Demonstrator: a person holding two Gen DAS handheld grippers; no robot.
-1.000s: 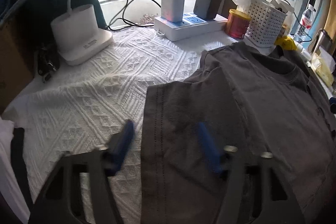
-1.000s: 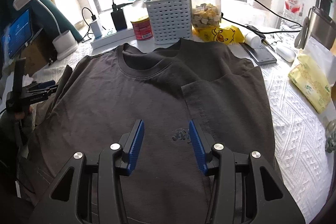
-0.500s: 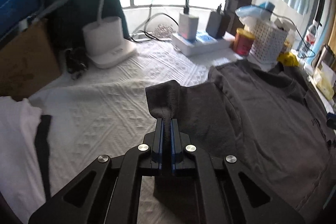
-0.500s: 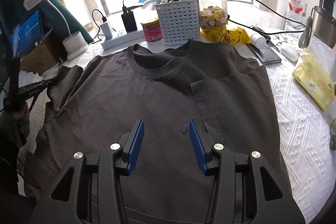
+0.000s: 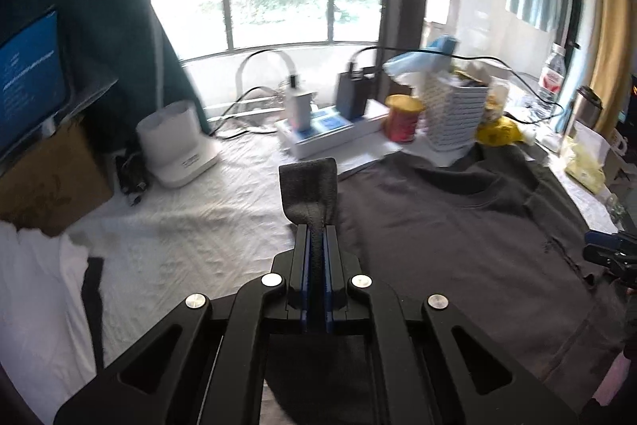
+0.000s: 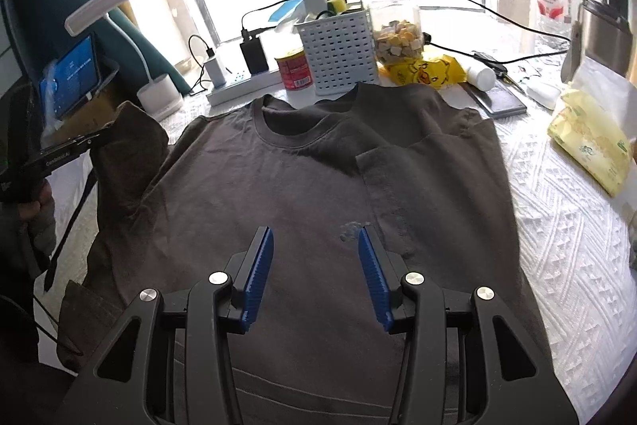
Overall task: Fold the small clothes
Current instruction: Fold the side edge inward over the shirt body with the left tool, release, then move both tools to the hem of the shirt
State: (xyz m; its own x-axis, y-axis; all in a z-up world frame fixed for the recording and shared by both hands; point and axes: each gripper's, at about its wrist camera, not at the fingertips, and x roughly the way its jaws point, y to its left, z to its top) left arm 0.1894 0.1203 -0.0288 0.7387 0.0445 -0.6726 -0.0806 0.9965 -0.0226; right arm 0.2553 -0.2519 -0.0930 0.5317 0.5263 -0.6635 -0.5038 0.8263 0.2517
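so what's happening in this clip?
A person is folding a dark grey T-shirt spread on a white textured cloth. The left gripper is shut on the shirt's sleeve, lifted off the table. The right gripper hovers open above the shirt's front, holding nothing. The other sleeve already lies folded in.

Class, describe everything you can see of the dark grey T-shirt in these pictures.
The dark grey T-shirt looks like soft cotton, with a ribbed round collar and a small faded chest print. It lies front up and mostly flat on the white textured cloth, collar toward the white basket. One sleeve is already folded inward across the chest. The other sleeve is lifted off the table, pinched in the shut left gripper. The open right gripper hovers above the lower front, seemingly without touching.
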